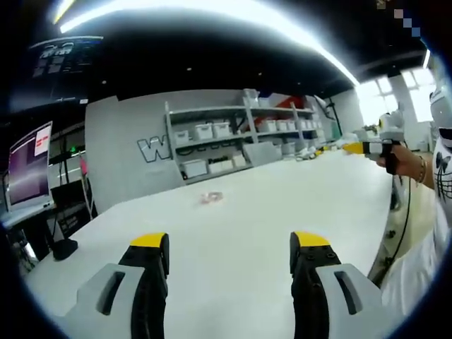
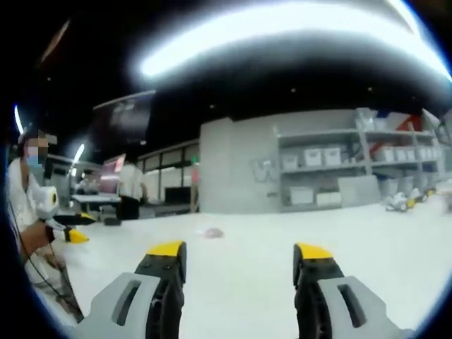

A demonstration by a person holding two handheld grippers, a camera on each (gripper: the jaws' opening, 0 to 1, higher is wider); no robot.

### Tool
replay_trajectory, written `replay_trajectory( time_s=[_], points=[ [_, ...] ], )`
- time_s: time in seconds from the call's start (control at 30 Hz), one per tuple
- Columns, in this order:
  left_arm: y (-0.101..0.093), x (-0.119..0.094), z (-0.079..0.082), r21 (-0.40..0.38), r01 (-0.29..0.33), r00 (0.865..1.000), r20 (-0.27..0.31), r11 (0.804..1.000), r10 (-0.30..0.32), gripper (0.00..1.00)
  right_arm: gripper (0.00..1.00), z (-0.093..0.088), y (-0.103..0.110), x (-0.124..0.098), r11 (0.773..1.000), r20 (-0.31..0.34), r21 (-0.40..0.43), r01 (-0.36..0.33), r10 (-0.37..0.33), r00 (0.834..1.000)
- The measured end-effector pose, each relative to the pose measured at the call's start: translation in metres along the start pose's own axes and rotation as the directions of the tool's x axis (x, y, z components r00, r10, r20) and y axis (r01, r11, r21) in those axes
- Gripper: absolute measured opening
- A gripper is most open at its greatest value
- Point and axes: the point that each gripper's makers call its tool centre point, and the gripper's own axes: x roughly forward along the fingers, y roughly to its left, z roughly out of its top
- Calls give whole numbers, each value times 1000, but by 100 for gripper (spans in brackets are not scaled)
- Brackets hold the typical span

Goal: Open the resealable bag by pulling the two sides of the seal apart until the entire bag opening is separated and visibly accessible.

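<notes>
A small clear resealable bag point(image 1: 210, 198) lies flat on the white table point(image 1: 268, 212), well ahead of my left gripper point(image 1: 229, 244). That gripper is open, its yellow-tipped jaws wide apart with nothing between them. At the right edge of the left gripper view a hand holds my right gripper point(image 1: 373, 147) above the table's far side. In the right gripper view the bag point(image 2: 212, 232) is a small blurred patch on the table point(image 2: 367, 233), ahead of the open, empty right gripper point(image 2: 240, 251). A person at the left of that view holds the left gripper point(image 2: 67, 229).
Grey shelves with white bins point(image 1: 212, 134) stand against the back wall beyond the table. A monitor point(image 1: 30, 166) and a dark stand point(image 1: 63, 247) sit by the table's left edge. Small objects point(image 2: 399, 201) lie at the far right of the table.
</notes>
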Motion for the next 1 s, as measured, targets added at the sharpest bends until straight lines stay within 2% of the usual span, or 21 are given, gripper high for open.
replay_trajectory(
  time_s=[0.23, 0.37, 0.67, 0.8, 1.0],
  points=[
    [8, 0, 0, -14, -14, 1000, 7, 1000, 14, 68, 55, -7, -4, 4, 1000, -20, 10, 27, -27, 999],
    [11, 1, 1, -18, -12, 1000, 7, 1000, 12, 68, 55, -3, 2, 6, 1000, -11, 8, 27, -27, 1000],
    [14, 3, 4, -11, -13, 1000, 8, 1000, 13, 68, 63, -3, 7, 9, 999, -27, -14, 39, -39, 999],
    [13, 5, 3, 0, -9, 1000, -8, 1000, 9, 68, 73, -5, 7, 10, 998, -38, -30, 50, -51, 998],
    [9, 4, 2, 5, -15, 1000, 0, 1000, 15, 68, 74, -5, 16, 11, 1000, -41, -12, 23, -23, 999]
  ],
)
